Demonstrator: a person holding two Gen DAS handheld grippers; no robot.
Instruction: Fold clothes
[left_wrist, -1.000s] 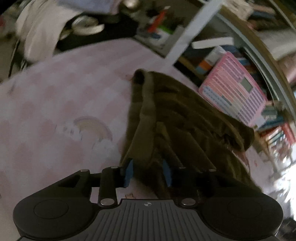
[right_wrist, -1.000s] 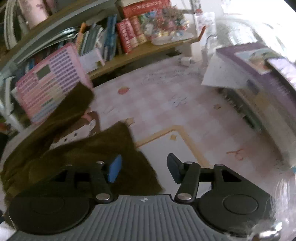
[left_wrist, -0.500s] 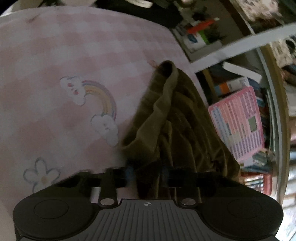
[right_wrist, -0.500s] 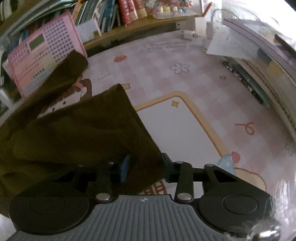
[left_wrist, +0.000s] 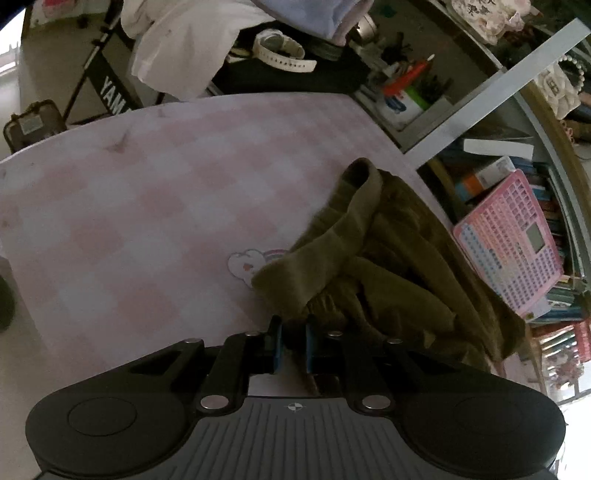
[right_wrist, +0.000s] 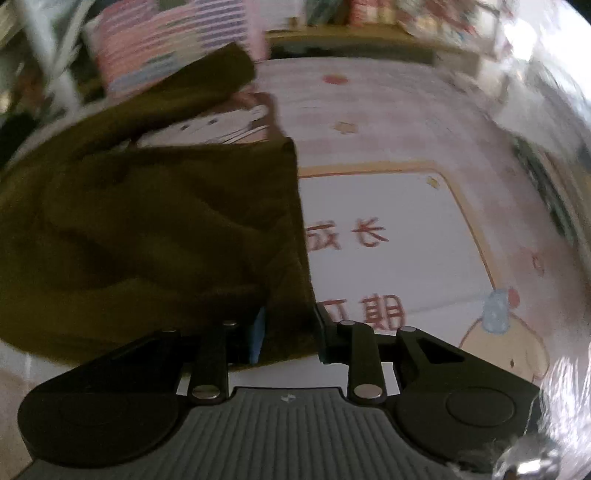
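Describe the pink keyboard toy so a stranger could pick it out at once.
Start at the pink checked tabletop and follow the crumpled olive-brown fleece garment to the table's far right edge. Just beyond it, leaning against the crowded bookshelf, stands the flat pink plastic keyboard toy. Unlike the books around it, it carries rows of small keys and a little grey screen.
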